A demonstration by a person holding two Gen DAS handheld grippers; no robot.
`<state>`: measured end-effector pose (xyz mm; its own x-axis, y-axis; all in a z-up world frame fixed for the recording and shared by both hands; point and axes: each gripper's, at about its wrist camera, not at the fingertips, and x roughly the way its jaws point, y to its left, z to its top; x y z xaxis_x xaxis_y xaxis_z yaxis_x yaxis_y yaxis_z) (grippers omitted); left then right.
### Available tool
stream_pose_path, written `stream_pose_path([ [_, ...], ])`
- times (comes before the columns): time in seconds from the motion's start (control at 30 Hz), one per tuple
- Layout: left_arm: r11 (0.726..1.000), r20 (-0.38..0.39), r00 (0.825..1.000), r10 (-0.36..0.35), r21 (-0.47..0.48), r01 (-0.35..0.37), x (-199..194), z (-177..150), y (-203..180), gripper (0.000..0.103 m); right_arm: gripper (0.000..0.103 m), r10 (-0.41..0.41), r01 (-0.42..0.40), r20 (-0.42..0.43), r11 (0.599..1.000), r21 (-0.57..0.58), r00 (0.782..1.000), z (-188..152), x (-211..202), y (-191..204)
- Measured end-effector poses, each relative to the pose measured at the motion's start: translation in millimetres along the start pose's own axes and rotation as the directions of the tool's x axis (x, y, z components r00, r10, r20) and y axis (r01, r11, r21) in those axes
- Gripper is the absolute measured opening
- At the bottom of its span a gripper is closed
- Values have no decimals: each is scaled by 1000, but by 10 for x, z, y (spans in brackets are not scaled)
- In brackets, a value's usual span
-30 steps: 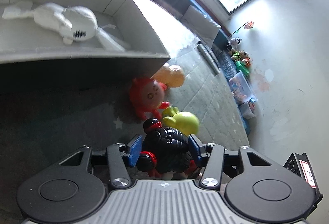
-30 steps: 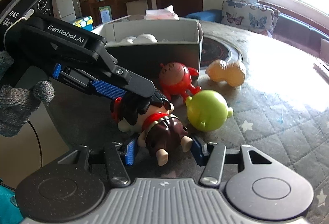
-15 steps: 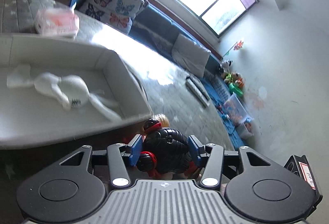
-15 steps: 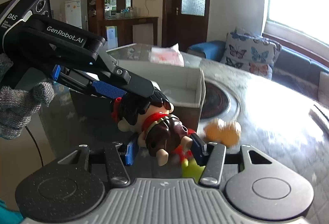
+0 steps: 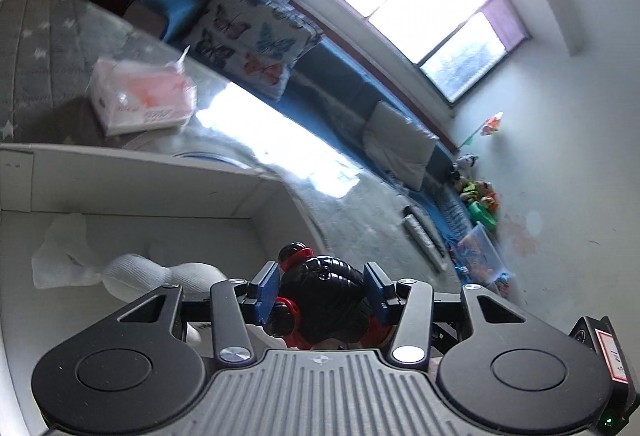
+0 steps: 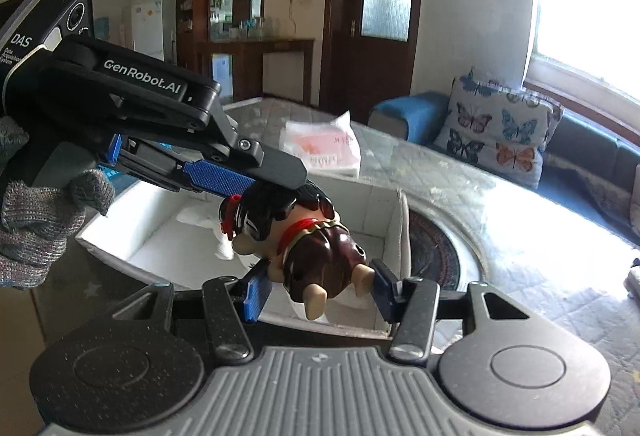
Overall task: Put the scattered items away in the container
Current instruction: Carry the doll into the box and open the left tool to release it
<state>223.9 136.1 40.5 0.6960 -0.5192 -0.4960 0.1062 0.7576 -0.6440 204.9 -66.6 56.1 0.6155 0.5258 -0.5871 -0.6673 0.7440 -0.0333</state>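
A doll with black hair, red hair ties and a brown body (image 6: 308, 240) hangs in the air over the open white box (image 6: 392, 212). My left gripper (image 5: 322, 290) is shut on its head (image 5: 324, 288). My right gripper (image 6: 316, 290) is shut on its brown body. The left gripper also shows in the right wrist view (image 6: 224, 176), coming in from the left. A white plush toy (image 5: 140, 270) lies inside the box (image 5: 132, 176). The other scattered toys are out of sight.
A pink tissue pack (image 5: 140, 98) lies on the grey star-patterned table (image 5: 360, 220) beyond the box. A butterfly cushion (image 6: 496, 132) and blue sofa stand behind the table. A round dark burner (image 6: 436, 248) sits right of the box.
Both grippers have lifted the doll from the table beside the box to above the box opening. The red, green and orange toys have dropped out of view.
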Motion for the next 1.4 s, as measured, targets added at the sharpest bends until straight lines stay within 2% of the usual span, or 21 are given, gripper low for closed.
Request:
stream_pose_path([
  [0.2, 998, -26, 1000, 12, -62, -14, 203, 12, 245, 50, 53, 30, -31, -81, 999, -16, 996, -6, 333, -73],
  [0.37, 997, -46, 998, 37, -61, -39, 316, -4, 319, 48, 54, 11, -19, -137, 998, -56, 990, -20, 509, -54],
  [0.53, 995, -69, 994, 86, -44, -89, 452, -35, 346, 43, 54, -23, 10, -137, 996, -90, 990, 12, 588, -69],
  [0.7, 995, -73, 993, 91, -34, -93, 487, -67, 307, 42, 54, -13, 2, -125, 996, -88, 992, 17, 563, -75],
  [0.97, 990, -57, 989, 137, -12, -138, 394, -99, 188, 42, 56, -18, 17, -30, 999, -38, 999, -15, 159, -99],
  [1.1, 984, -17, 985, 172, 46, -171, 274, -163, 9, 42, 68, -27, 27, 11, 1000, -5, 1000, -109, -69, -116],
  [1.33, 977, 41, 983, 178, 110, -181, 30, -347, -283, 42, 78, -52, 52, 23, 998, 20, 998, -410, -377, -79],
  [1.4, 975, 51, 983, 179, 127, -184, -28, -414, -359, 42, 79, -54, 53, 25, 998, 23, 998, -501, -455, -50],
])
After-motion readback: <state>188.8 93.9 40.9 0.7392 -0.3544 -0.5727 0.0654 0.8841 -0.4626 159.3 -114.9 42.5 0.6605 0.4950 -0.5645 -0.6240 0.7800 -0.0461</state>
